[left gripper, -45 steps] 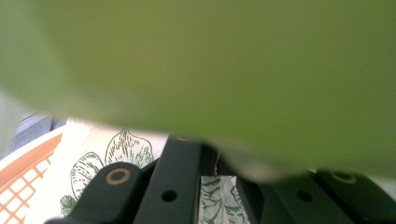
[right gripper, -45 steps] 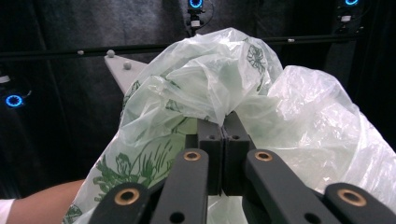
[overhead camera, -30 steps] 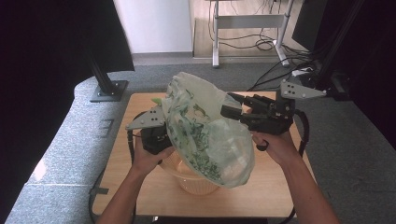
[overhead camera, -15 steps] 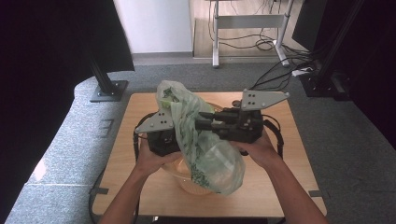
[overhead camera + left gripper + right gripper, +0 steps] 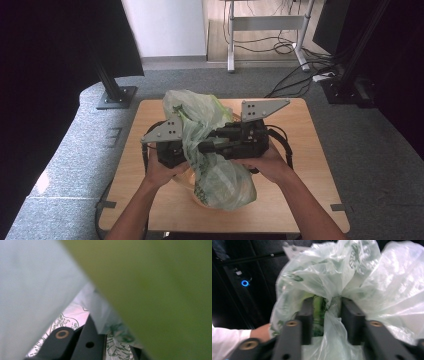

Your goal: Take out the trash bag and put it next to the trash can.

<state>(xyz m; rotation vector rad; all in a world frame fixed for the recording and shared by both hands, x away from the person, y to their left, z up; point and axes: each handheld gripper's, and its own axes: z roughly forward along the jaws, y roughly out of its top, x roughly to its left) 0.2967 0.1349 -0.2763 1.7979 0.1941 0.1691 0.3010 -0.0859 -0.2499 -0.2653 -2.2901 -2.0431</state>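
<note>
It looked like a lab. Black rig posts [image 5: 107,82], loose floor cables [image 5: 295,80] and grey carpet [image 5: 350,145] surrounded a small wooden counter [image 5: 310,165].

We see a square wooden table [image 5: 310,150] with a pale top standing on grey carpet [image 5: 370,150]. Behind it we note a white wall panel [image 5: 165,27] and, to its right, the grey metal legs of a desk [image 5: 265,22] on a wood-toned floor [image 5: 220,45], with black cables [image 5: 295,75] trailing across to the carpet. At far left a dark curtain [image 5: 50,75] hangs beside a black stand [image 5: 116,95] with a flat foot. Daylight falls softly from the rear.
</note>
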